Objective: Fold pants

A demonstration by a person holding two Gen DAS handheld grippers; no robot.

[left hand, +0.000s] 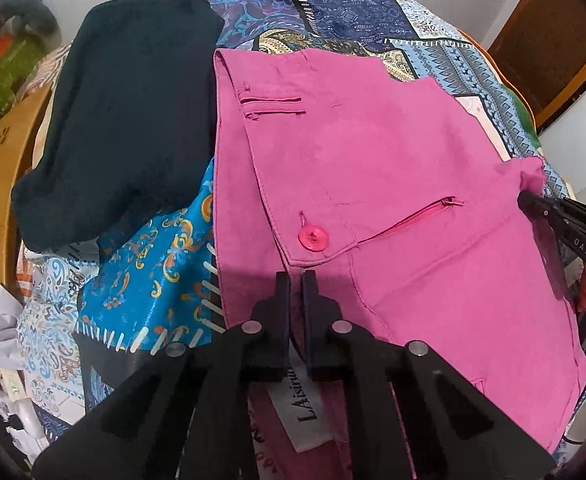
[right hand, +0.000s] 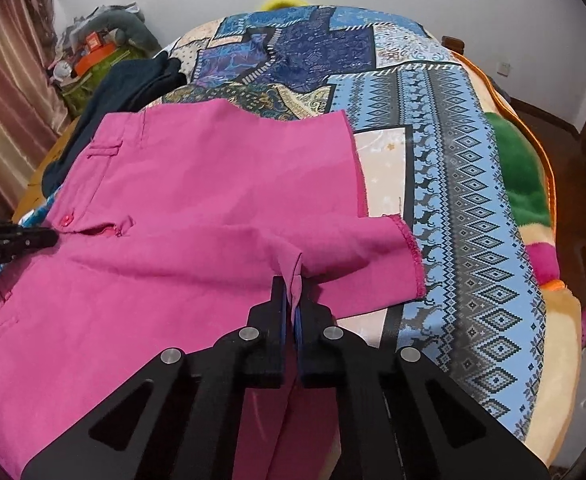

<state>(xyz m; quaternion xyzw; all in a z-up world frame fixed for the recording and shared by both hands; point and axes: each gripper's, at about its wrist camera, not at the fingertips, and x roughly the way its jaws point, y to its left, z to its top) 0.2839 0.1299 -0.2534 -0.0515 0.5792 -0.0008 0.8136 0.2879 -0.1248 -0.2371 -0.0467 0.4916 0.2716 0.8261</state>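
- Pink pants lie spread on the patchwork bed cover — first fold in hand.
- Right hand-held gripper is clamped on a pinch of fabric at the near leg hem.
- Left hand-held gripper is nearly closed at the waistband — grip unclear.
- Next, likely: lift both, carry the near half over the far half.

Even indoor light, heavy fisheye warp

Soft shadows fall beneath the left gripper onto the pink pants; corners vignette black, edges bend and blur, centre stays fairly sharp.
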